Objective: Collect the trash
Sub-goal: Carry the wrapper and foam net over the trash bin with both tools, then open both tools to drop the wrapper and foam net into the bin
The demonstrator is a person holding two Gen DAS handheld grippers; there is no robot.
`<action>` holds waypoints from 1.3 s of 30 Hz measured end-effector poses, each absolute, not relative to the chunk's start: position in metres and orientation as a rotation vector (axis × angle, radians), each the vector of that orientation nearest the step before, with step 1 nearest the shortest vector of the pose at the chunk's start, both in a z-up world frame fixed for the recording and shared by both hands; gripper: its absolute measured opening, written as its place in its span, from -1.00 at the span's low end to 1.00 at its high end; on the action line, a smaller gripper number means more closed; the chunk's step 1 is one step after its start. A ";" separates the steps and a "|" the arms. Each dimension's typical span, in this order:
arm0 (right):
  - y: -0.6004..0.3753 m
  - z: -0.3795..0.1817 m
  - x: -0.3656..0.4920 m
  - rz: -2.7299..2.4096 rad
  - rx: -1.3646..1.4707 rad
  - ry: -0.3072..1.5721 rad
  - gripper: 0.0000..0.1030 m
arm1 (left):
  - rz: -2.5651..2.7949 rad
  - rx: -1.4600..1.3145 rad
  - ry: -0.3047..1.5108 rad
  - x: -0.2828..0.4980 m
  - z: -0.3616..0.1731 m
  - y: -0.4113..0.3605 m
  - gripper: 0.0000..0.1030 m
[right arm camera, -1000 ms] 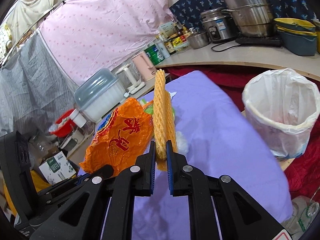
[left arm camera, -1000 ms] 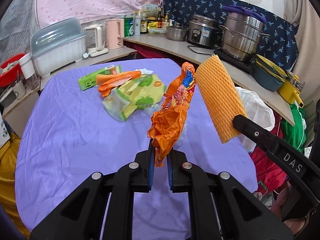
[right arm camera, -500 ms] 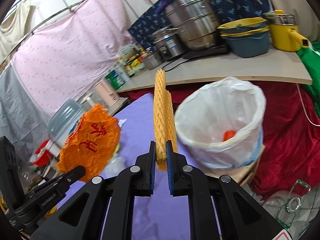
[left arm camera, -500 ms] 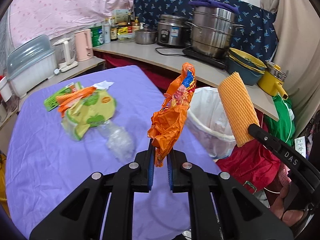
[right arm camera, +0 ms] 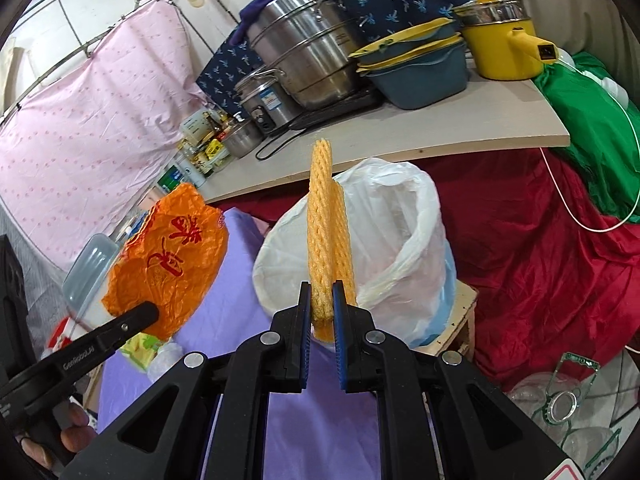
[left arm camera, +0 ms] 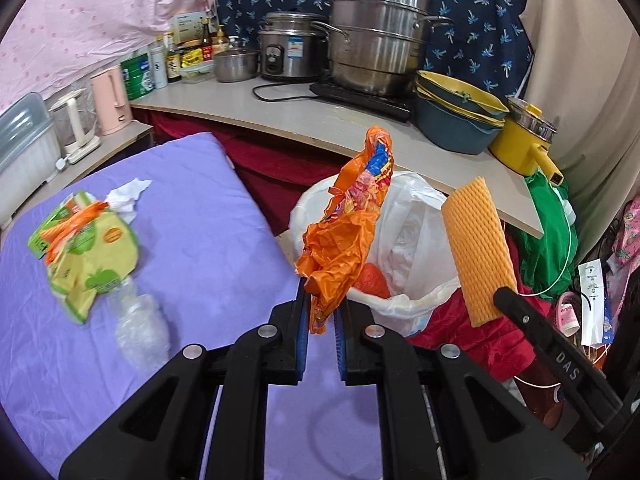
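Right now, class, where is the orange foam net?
In the right wrist view, the orange foam net stands upright, clamped in the right gripper, before the white-lined trash bin.

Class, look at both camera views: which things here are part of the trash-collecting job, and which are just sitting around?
Part of the job:
- orange wrapper, pinched in the left claw
- yellow foam net, pinched in the right claw
- lined bin
- green packets, tissue and clear plastic on the purple table

Just sitting around:
- steel pots
- yellow pot
- pink kettle

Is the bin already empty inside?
No: the left wrist view shows something orange-red lying inside the bin, behind the orange wrapper.
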State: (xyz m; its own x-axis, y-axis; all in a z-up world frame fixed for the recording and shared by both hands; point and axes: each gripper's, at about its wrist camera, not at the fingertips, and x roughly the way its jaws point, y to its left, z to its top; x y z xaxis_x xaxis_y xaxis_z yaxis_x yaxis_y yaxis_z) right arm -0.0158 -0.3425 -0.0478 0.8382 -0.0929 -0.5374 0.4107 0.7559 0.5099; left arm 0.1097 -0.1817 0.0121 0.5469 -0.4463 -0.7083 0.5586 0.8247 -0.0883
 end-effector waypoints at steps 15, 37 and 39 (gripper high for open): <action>-0.365 -0.068 -0.014 -0.329 0.716 0.528 -0.79 | -0.586 0.164 0.813 0.147 -0.013 -0.239 0.10; -0.358 -0.071 0.069 -0.293 0.639 0.565 -0.60 | -0.442 0.122 0.806 0.153 -0.020 -0.167 0.13; -0.360 -0.071 0.072 -0.301 0.652 0.569 -0.53 | -0.432 0.123 0.809 0.154 -0.022 -0.163 0.13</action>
